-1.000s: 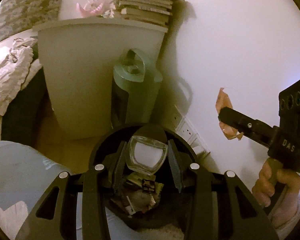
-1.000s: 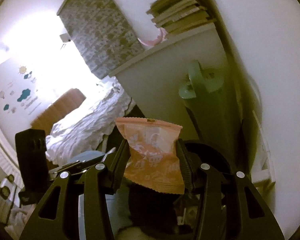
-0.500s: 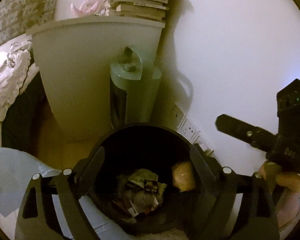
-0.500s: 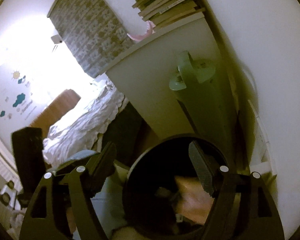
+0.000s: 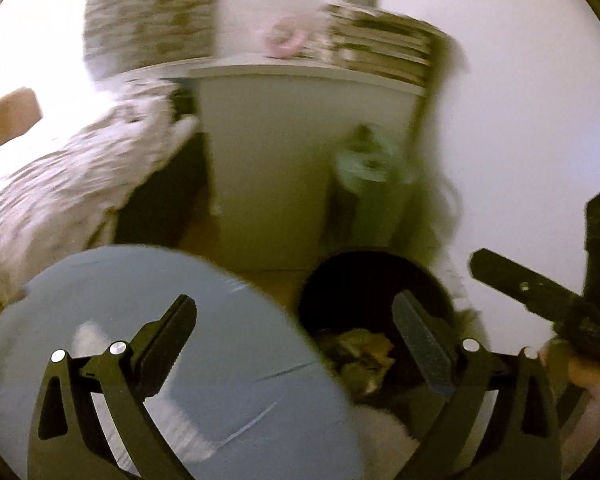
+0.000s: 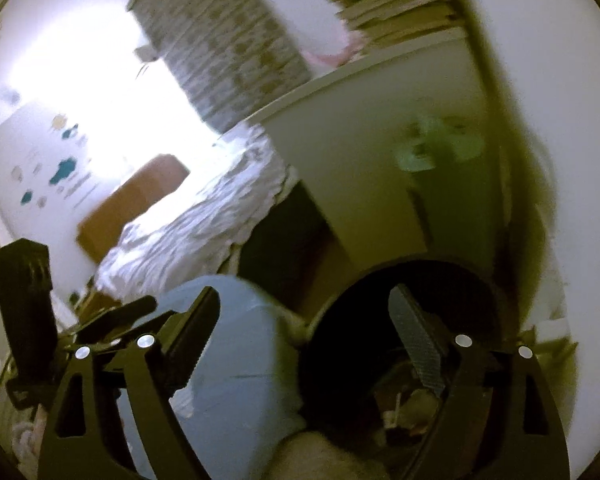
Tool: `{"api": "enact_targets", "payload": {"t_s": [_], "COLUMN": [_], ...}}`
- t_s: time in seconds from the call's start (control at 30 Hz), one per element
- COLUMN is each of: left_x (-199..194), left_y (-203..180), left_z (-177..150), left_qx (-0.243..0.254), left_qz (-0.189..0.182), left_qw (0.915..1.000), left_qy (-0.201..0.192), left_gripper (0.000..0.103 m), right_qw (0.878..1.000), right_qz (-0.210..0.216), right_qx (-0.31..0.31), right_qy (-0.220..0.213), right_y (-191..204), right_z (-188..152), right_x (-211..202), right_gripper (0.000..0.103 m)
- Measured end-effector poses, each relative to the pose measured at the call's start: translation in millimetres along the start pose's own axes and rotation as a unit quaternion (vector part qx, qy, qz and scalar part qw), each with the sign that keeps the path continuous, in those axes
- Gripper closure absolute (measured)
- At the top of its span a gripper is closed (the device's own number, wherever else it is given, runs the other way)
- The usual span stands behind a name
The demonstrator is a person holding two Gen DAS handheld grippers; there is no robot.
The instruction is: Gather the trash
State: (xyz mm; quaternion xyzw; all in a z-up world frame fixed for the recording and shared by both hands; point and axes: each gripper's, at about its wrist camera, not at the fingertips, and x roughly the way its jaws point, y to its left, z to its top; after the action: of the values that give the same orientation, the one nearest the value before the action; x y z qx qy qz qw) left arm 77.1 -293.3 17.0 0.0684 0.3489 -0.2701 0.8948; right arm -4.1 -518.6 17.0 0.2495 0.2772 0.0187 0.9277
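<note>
Your trash point(image 5: 360, 354) lay crumpled at the bottom of the round black bin point(image 5: 332, 280). It was a heap of orange and brownish wrappers.

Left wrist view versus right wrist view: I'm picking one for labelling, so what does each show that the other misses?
Only the left wrist view shows the right claw from outside, with fingers of the hand holding it. Only the right wrist view shows wall stickers and the left claw from outside. Both show the black trash bin with wrappers inside, the blue round surface, bed, white cabinet and book stack. Both claws' jaws are opening, nothing between them.
</note>
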Motion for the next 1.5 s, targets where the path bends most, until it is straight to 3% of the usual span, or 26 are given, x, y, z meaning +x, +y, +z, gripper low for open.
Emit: {"api": "enact_targets", "payload": {"t_s": [0.17, 0.3, 0.4, 0.6, 0.77, 1.0, 1.2, 1.5], "left_x": [-45.4, -88.3, -115.1, -157.1, -166.0, -169.2, -178.0, -170.8], "left_y": [50.5, 83.3, 104.0, 136.4, 147.2, 158.8, 158.7, 149.3], "left_z": [-22.8, -48.2, -66.0, -101.4, -129.3, -147.8, -149.7, -147.9], "left_qx": [-0.054, -0.074, -0.092, -0.138, -0.163, -0.183, -0.190, -0.182], "left_qz": [0.066, 0.132, 0.163, 0.200, 0.214, 0.227, 0.238, 0.240], "left_qw": [0.9962, 0.9873, 0.9808, 0.9673, 0.9613, 0.9556, 0.9513, 0.9528], "left_qy": [-0.020, -0.048, -0.056, -0.073, -0.061, -0.043, -0.049, -0.040], "left_gripper": [0.005, 0.005, 0.005, 0.005, 0.005, 0.005, 0.005, 0.005], "right_qw": [0.998, 0.991, 0.984, 0.973, 0.966, 0.966, 0.961, 0.959], "right_qz": [0.035, 0.059, 0.093, 0.107, 0.087, 0.099, 0.113, 0.121], "right_qx": [-0.055, -0.105, -0.132, -0.190, -0.238, -0.237, -0.248, -0.254], "right_qy": [0.026, 0.051, 0.069, 0.081, 0.060, 0.043, 0.042, 0.019], "right_y": [69.4, 130.0, 175.2, 234.0, 250.2, 249.1, 255.5, 251.1], "right_z": [-10.8, -27.7, -46.9, -69.1, -66.9, -59.1, -62.2, -53.9], "right_x": [1.6, 4.4, 5.6, -0.6, -19.5, -29.0, -29.9, -37.1], "right_gripper": [0.012, 0.007, 0.005, 0.005, 0.005, 0.005, 0.005, 0.005]}}
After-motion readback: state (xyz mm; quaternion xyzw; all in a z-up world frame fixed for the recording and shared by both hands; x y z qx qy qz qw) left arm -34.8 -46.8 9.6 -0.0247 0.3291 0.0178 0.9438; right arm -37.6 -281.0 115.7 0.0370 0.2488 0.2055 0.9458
